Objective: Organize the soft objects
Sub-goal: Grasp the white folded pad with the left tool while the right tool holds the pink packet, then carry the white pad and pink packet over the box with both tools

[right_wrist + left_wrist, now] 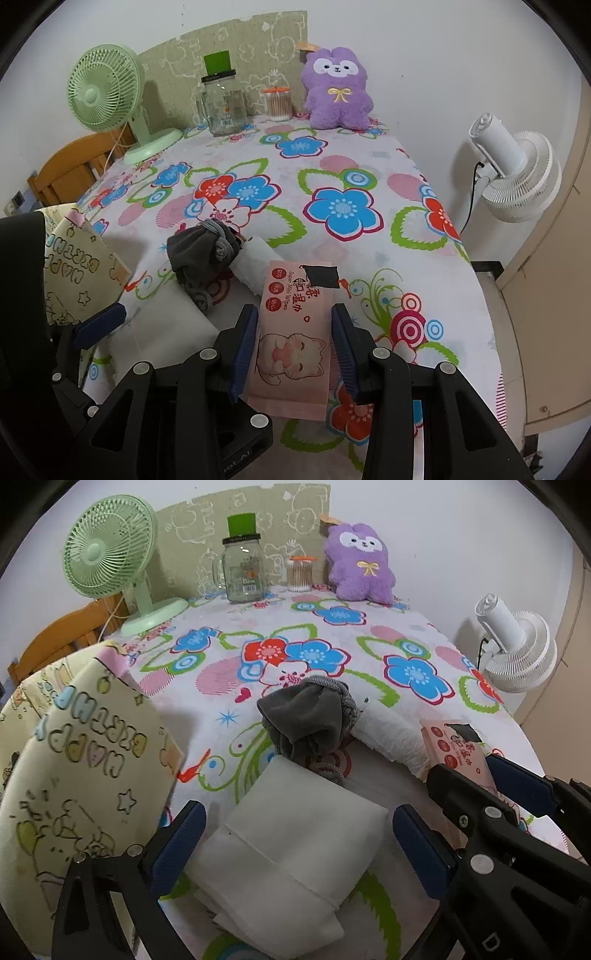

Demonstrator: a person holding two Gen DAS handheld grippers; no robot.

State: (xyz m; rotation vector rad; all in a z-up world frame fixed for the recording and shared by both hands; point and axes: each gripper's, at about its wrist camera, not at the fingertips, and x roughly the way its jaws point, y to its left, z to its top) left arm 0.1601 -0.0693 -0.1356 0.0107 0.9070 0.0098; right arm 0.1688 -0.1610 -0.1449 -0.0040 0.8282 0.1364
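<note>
Right gripper [293, 339] pinches pink wipes pack [295, 332] on both sides, low over floral tablecloth [332, 166]. Left gripper [299, 827] spread wide around folded white cloth [291, 834], pads not touching. Just beyond the pack: grey sock bundle [201, 251] touching white roll [255, 266]. Farthest from the pack: purple plush [336, 92].

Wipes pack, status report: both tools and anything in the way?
Right tool shut on wipes pack. Left tool open around folded white cloth, not gripping. Grey sock bundle and white roll lie just ahead.
</note>
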